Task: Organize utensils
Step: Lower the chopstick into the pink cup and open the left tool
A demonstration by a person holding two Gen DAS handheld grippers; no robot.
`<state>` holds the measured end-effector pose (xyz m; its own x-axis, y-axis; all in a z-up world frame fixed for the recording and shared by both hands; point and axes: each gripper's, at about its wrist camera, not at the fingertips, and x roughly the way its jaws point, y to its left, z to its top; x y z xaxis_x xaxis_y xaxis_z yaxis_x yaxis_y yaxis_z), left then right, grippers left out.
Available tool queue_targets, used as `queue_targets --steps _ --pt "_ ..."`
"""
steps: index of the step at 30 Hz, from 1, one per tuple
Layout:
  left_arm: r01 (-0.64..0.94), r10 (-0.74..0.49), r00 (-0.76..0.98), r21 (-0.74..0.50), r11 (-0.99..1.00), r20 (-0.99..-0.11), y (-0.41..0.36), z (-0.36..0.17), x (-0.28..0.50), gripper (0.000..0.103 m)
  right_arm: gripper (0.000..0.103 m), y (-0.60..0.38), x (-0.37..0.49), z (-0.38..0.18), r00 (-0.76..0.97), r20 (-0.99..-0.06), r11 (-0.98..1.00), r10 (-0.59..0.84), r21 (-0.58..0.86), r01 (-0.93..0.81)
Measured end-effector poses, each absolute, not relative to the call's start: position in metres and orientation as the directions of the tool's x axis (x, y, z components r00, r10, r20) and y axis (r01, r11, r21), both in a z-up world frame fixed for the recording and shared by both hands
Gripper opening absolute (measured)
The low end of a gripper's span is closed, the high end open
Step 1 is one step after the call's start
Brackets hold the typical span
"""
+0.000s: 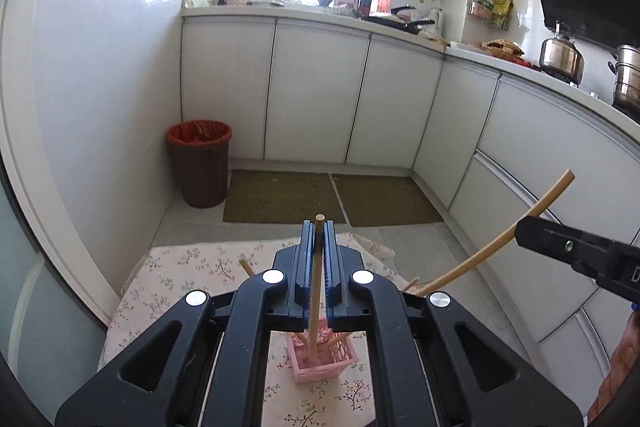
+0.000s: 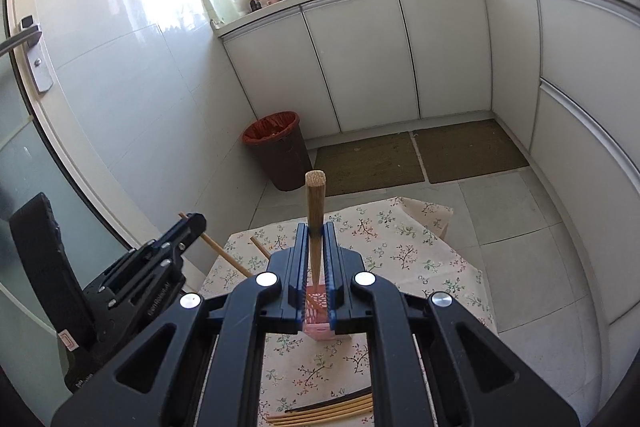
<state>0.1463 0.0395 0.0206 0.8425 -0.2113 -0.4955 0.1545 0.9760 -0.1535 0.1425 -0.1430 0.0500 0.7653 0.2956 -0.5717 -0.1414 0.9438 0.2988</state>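
My left gripper (image 1: 319,227) is shut on a wooden chopstick (image 1: 317,267) whose lower end stands in a pink slotted basket (image 1: 322,357) on the floral-cloth table (image 1: 192,267). My right gripper (image 2: 319,227) is shut on another wooden chopstick (image 2: 315,211), held upright above the same pink basket (image 2: 318,315). In the left wrist view the right gripper (image 1: 520,233) shows at right with its chopstick (image 1: 500,239). In the right wrist view the left gripper (image 2: 196,223) shows at left. Several chopsticks (image 2: 320,415) lie on the table near its front edge.
A brown bin with a red liner (image 1: 199,163) stands on the floor by the wall. Two brown mats (image 1: 332,197) lie before white cabinets (image 1: 320,95). The counter carries pans, a kettle (image 1: 560,53) and pots. A door handle (image 2: 20,41) is at left.
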Motion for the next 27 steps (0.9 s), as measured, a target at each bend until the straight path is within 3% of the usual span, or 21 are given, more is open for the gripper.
queue_targets --steps 4,14,23,26,27 --pt "0.135 -0.227 0.845 -0.217 0.967 -0.485 0.055 0.007 0.141 0.025 0.008 -0.132 0.152 0.037 0.763 -0.579 0.951 0.286 0.265 -0.156" --pt "0.066 -0.189 0.908 -0.319 0.945 -0.373 0.104 0.034 0.099 0.035 0.008 -0.105 0.169 0.010 0.767 -0.588 0.965 0.257 0.195 -0.175" --pt "0.006 -0.131 0.902 -0.293 0.956 -0.411 0.114 0.020 0.094 0.041 0.008 -0.087 0.193 -0.034 0.750 -0.611 0.966 0.254 0.193 -0.170" --pt "-0.027 -0.086 0.913 -0.268 0.963 -0.398 0.114 0.023 0.089 0.051 0.011 -0.093 0.188 -0.033 0.779 -0.560 0.956 0.282 0.235 -0.177" --pt "-0.035 -0.072 0.919 -0.262 0.965 -0.389 0.115 0.023 0.086 0.060 0.013 -0.096 0.182 -0.029 0.801 -0.525 0.953 0.286 0.240 -0.183"
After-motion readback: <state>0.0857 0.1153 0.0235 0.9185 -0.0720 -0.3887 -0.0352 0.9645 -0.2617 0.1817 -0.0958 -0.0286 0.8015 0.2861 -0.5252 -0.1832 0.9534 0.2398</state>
